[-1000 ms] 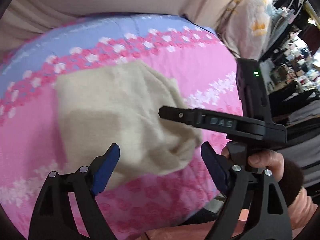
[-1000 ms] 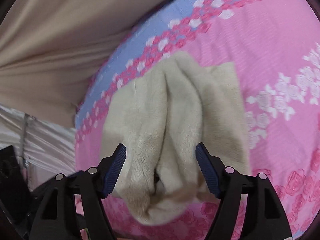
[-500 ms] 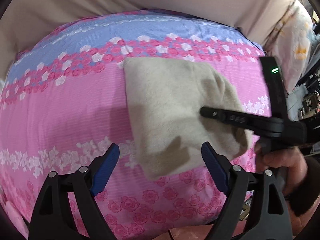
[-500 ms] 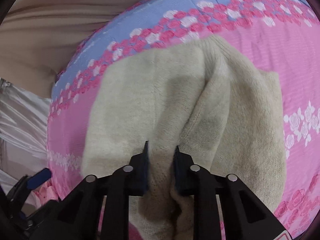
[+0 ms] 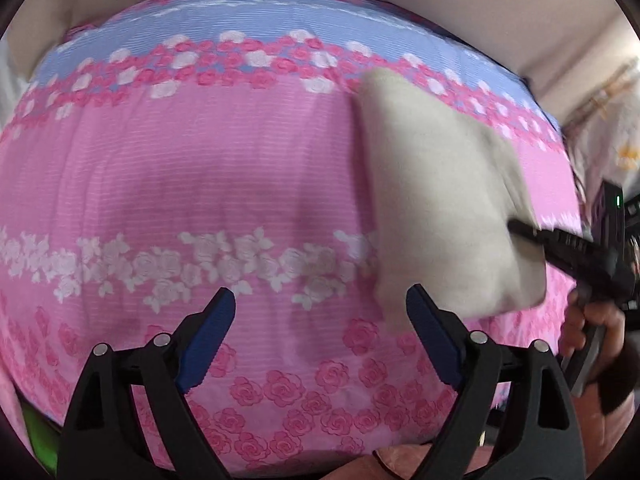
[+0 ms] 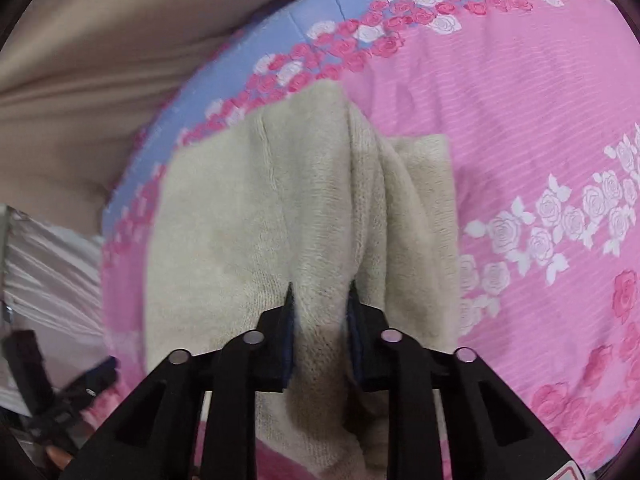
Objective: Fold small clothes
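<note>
A beige fleecy garment (image 5: 436,208) lies folded on the pink floral bedspread (image 5: 200,180), at the right of the left wrist view. My left gripper (image 5: 320,292) hovers over bare bedspread beside the garment's near left corner. It is wide open and opening further, with nothing between its pads. In the right wrist view my right gripper (image 6: 321,286) pinches a raised fold of the garment (image 6: 240,220) at its near edge. Its jaws are opening while the cloth still fills the narrow gap. A hand (image 5: 596,320) holds that gripper's black finger (image 5: 560,244) against the garment's right side.
The bedspread (image 6: 520,120) turns blue with rose borders at its far edge, and beige fabric (image 6: 100,40) rises behind it. White pleated material (image 6: 48,260) lies off the bed's left side. A pale floral cloth (image 5: 616,140) hangs at the far right.
My left gripper has swung left off the garment, which now sits at the right of its view. My right gripper went from wide open to pinched on a fold of the garment.
</note>
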{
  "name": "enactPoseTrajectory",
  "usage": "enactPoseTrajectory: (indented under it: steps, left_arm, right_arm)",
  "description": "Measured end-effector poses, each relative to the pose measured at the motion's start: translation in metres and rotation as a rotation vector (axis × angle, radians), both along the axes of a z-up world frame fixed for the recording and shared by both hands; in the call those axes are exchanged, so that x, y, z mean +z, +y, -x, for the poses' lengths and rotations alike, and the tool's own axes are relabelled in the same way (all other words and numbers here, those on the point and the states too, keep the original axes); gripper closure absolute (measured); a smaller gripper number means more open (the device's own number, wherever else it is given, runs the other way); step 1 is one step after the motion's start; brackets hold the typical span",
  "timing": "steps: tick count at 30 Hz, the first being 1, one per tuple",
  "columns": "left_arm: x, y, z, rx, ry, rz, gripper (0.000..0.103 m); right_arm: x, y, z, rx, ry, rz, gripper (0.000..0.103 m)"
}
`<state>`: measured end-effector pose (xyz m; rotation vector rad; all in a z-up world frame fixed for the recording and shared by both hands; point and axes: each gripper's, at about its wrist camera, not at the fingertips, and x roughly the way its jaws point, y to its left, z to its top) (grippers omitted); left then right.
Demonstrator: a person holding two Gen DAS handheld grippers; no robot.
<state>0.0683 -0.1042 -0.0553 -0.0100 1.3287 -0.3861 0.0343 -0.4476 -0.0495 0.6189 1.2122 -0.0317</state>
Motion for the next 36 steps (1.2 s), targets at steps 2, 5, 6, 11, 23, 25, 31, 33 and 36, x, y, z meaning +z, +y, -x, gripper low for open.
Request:
enactPoseTrajectory:
  steps: [2, 5, 6, 11, 23, 25, 31, 33, 36]
  left_arm:
    - [-0.003, -0.007, 0.005, -0.041, -0.006, -0.015, 0.018]
    - [-0.005, -0.007, 0.006, -0.041, 0.000, -0.019, 0.018]
    - [-0.007, -0.003, 0.005, -0.027, 0.003, -0.020, 0.018]
    - [-0.018, 0.021, -0.013, 0.066, 0.026, -0.074, 0.018]
    - [0.004, 0.045, -0.039, 0.128, -0.039, -0.098, 0.017]
    - [0.007, 0.045, -0.037, 0.127, -0.046, -0.087, 0.017]
    - [0.000, 0.030, -0.034, 0.093, -0.016, -0.064, 0.016]
    - [-0.006, 0.019, -0.035, 0.083, 0.013, -0.036, 0.016]
    - [-0.013, 0.000, -0.036, 0.062, 0.049, 0.010, 0.016]
  right_arm:
    - [0.026, 0.005, 0.013, -0.020, -0.055, 0.082, 0.075]
    - [0.057, 0.024, 0.046, 0.071, -0.149, 0.066, 0.073]
    - [0.061, 0.041, 0.058, 0.159, -0.185, 0.054, 0.073]
    - [0.010, 0.149, 0.087, 0.561, -0.143, 0.202, 0.099]
    - [-0.033, 0.231, 0.050, 0.727, -0.110, 0.254, 0.100]
    - [-0.001, 0.206, 0.058, 0.645, -0.175, 0.214, 0.100]
    - [0.062, 0.046, 0.073, 0.077, -0.242, 0.308, 0.045]
    - [0.041, 0.007, 0.060, 0.016, -0.143, 0.215, 0.045]
    - [0.001, -0.020, 0.047, -0.008, -0.018, 0.024, 0.053]
